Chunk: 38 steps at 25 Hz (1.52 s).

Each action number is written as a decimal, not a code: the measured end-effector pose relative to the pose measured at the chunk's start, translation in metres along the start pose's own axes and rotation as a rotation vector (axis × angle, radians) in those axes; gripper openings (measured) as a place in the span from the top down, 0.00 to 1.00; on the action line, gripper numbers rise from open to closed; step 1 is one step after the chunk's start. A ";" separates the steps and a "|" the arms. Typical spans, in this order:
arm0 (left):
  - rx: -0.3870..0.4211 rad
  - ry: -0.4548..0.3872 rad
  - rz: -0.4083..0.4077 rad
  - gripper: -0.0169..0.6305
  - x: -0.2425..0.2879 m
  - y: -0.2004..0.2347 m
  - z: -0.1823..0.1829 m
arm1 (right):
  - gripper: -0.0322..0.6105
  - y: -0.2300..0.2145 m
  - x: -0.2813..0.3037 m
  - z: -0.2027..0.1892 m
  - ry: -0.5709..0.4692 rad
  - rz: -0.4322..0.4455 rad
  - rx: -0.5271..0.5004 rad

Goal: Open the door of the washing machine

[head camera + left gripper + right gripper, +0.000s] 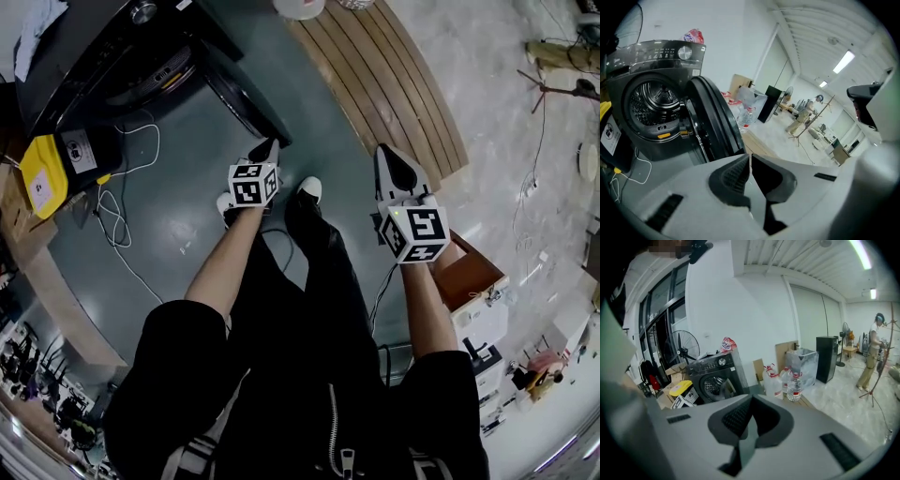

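The dark washing machine (103,47) stands at the top left of the head view, its round door (246,103) swung wide open and jutting toward me. In the left gripper view the steel drum (650,101) is exposed and the open door (712,119) stands edge-on to its right. My left gripper (270,143) hovers just short of the door's outer edge; its jaws (750,157) are shut with nothing between them. My right gripper (384,150) is held further right over the wooden platform, also shut and empty (751,399), and sees the washing machine (715,373) from a distance.
A yellow box (42,173) and a loose white cable (117,220) lie on the floor left of the machine. A slatted wooden platform (394,84) runs along the right, with water bottles (783,383) on it. A person (873,352) stands far off. A brown box (469,272) sits by my right arm.
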<state>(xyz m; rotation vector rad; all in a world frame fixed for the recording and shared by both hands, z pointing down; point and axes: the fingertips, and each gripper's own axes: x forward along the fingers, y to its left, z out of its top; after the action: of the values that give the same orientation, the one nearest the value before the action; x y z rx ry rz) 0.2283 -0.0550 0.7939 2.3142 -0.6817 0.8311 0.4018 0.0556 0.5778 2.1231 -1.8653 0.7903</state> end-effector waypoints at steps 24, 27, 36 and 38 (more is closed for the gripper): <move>0.161 -0.397 0.265 0.97 -0.404 0.029 0.043 | 0.95 0.299 -0.094 0.110 -0.233 0.388 -0.227; 0.161 -0.461 0.299 0.97 -0.451 0.029 0.044 | 0.95 0.328 -0.116 0.111 -0.260 0.418 -0.252; 0.175 -0.564 0.351 0.97 -0.550 0.014 0.031 | 0.95 0.386 -0.169 0.097 -0.296 0.463 -0.288; 0.174 -0.580 0.355 0.97 -0.561 0.013 0.029 | 0.95 0.394 -0.175 0.092 -0.297 0.470 -0.307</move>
<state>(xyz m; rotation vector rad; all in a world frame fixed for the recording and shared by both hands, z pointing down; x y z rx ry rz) -0.1473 0.0641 0.3930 2.6551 -1.3433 0.3564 0.0350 0.0898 0.3357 1.7065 -2.5006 0.2368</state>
